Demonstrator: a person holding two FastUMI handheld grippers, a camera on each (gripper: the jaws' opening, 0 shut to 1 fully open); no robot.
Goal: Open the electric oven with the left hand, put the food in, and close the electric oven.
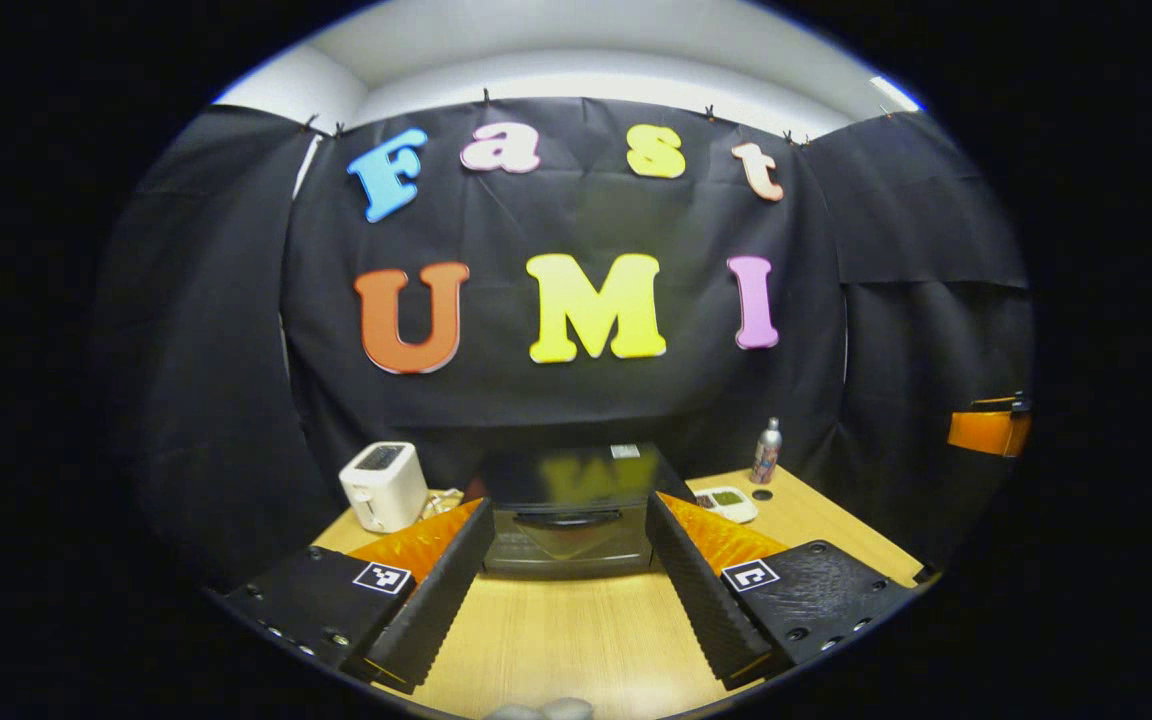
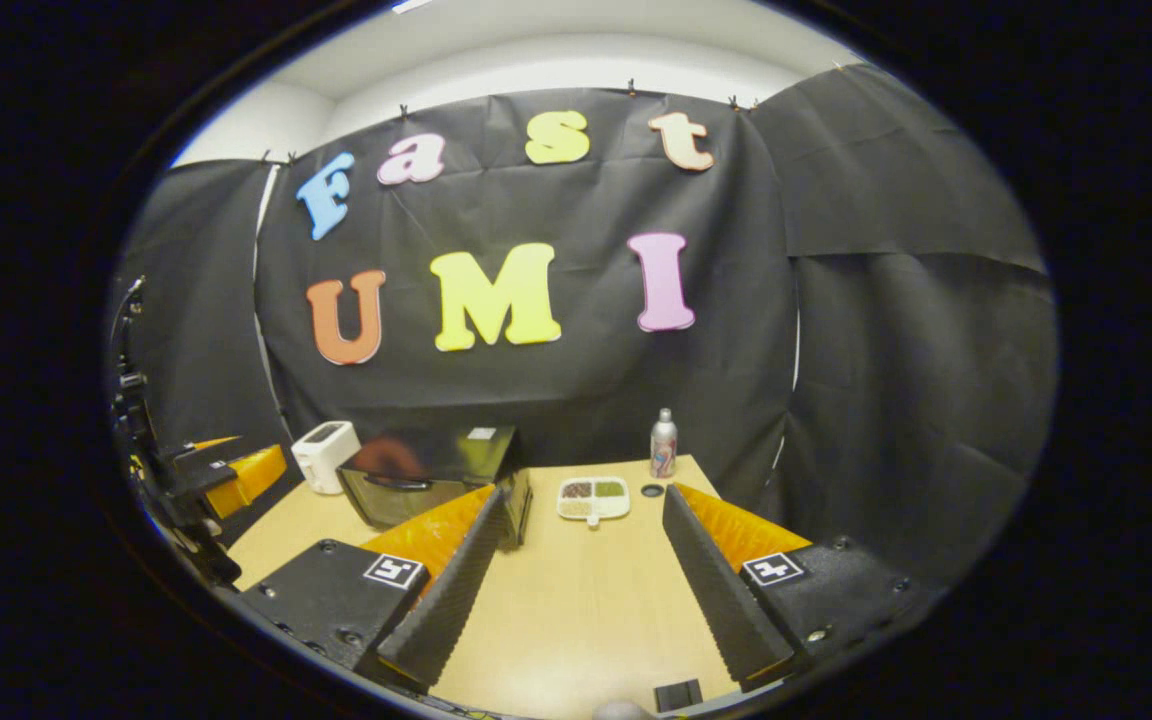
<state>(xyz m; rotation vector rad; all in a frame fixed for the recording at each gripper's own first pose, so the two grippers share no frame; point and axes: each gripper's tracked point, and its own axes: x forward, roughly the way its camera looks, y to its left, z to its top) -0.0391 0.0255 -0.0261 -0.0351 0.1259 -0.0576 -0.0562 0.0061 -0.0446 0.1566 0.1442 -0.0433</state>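
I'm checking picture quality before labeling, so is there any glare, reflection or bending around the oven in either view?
Left gripper view: the oven top mirrors the wall, and the table edges bow. Right gripper view: a blurry reflection on the oven top; the food tray is small but readable.

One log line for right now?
oven: door shut | food tray: on table, right of oven | left gripper: open, facing oven | right gripper: open, empty
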